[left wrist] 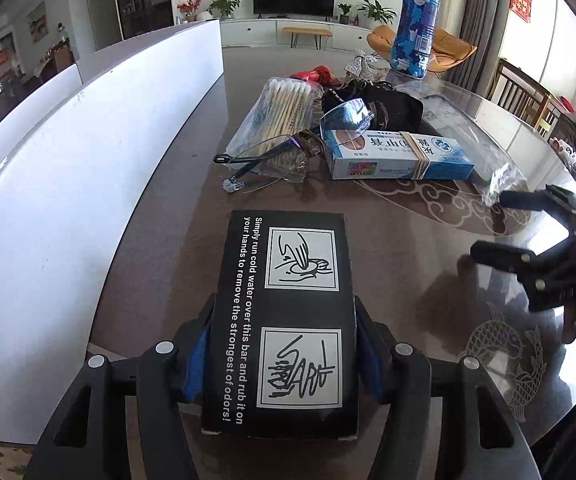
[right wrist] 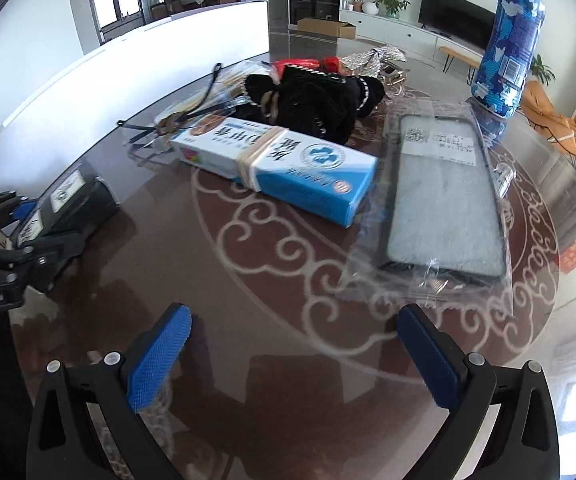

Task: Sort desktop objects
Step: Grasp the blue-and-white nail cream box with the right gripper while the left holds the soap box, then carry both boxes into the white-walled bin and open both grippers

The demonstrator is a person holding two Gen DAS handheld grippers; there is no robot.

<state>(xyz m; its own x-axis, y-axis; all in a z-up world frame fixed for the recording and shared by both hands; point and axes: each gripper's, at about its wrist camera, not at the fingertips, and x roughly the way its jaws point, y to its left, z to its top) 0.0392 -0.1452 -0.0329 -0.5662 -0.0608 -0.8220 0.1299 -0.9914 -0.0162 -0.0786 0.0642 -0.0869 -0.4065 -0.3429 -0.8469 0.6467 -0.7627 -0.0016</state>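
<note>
My left gripper (left wrist: 284, 356) is shut on a black box (left wrist: 286, 320) printed with white text and hand drawings, its blue pads pressed on both long sides. In the right wrist view that box (right wrist: 72, 196) shows at the far left in the left gripper (right wrist: 28, 232). My right gripper (right wrist: 293, 354) stands open over the bare table with nothing between its fingers; it appears in the left wrist view (left wrist: 487, 224) at the right edge. Ahead lie a blue-and-white carton (right wrist: 284, 168) with a rubber band, a bagged phone case (right wrist: 443, 196), glasses (left wrist: 299, 140) and cotton swabs (left wrist: 284, 108).
A white partition (left wrist: 88, 152) runs along the left side of the brown glass-topped table (right wrist: 248, 272). A black pouch (right wrist: 311, 100), a red item (left wrist: 319, 74) and a silver bow (left wrist: 361, 64) lie behind. A tall blue camouflage bottle (right wrist: 507, 44) stands far right.
</note>
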